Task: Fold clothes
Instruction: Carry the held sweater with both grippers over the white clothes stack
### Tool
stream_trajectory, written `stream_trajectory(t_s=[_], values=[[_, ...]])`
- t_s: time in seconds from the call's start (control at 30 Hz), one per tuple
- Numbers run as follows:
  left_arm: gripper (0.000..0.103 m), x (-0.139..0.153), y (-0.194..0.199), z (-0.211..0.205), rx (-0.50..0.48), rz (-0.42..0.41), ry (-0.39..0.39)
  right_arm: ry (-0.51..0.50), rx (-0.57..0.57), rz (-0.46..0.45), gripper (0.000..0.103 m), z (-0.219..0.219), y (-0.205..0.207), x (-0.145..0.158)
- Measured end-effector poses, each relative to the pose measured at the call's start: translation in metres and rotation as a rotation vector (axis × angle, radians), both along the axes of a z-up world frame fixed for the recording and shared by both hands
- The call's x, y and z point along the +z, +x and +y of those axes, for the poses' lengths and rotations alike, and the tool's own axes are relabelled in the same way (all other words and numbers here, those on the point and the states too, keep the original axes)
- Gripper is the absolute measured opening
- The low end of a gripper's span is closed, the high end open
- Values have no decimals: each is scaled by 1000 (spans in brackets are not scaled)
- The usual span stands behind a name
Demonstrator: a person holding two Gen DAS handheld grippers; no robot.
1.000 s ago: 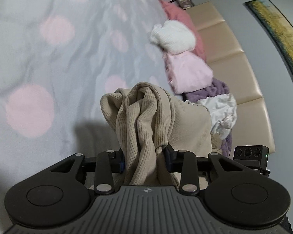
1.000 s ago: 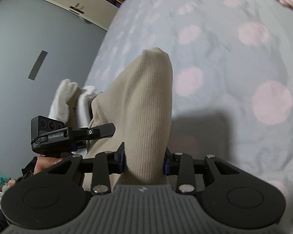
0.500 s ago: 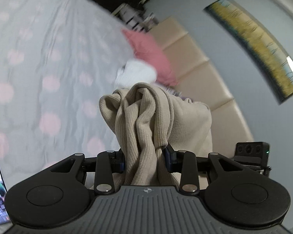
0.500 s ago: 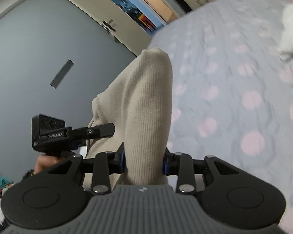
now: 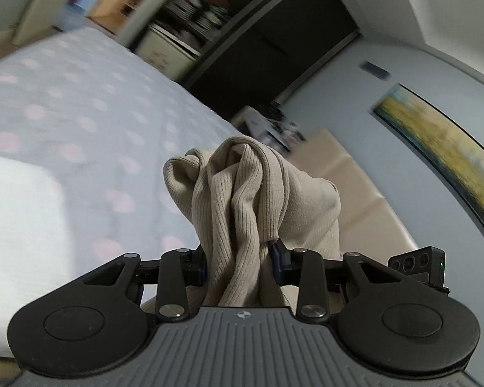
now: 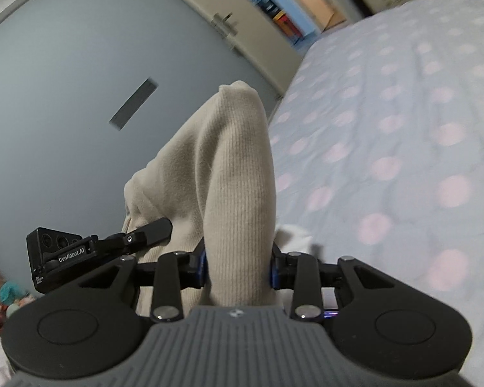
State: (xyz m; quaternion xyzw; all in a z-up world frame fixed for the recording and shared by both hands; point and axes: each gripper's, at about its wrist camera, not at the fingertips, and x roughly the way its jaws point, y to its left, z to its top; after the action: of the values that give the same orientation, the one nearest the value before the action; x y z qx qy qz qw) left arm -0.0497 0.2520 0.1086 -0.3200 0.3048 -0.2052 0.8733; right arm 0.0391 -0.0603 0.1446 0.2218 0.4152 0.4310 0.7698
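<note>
A beige ribbed knit garment point(image 5: 242, 200) bunches up between the fingers of my left gripper point(image 5: 238, 262), which is shut on it. The same beige garment point(image 6: 238, 177) rises in a smooth fold out of my right gripper point(image 6: 238, 269), also shut on it. Both grippers hold it lifted above the bed, and the cloth hides the fingertips. In the right wrist view the other gripper's camera block point(image 6: 56, 253) shows at the left, close beside the cloth.
A pale blue bedspread with pink dots point(image 5: 90, 119) point(image 6: 403, 129) lies below. A white folded cloth point(image 5: 19, 222) rests at the left. Beyond are a beige padded headboard point(image 5: 364, 193), a framed painting point(image 5: 442, 151), dark shelving point(image 5: 242, 32) and a grey wall point(image 6: 64, 96).
Both grippers have tilted upward with the garment still held: the bed has dropped lower in view, and the wall, shelving and doorway now fill the top. The pile of pink and white clothes has left the view.
</note>
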Motion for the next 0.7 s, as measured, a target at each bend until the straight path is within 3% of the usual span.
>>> stream_trajectory(t_s=[0.3,0.5,0.7], values=[[31,-14,-21,77,202,38,-2,74,120,100,37,98,18,-34],[31,-4,-29,120,324,43,30,143,166,189,37,154,26,-59],[31,2,-40,155,434,46,39,158,157,240,37,179,25,-71]])
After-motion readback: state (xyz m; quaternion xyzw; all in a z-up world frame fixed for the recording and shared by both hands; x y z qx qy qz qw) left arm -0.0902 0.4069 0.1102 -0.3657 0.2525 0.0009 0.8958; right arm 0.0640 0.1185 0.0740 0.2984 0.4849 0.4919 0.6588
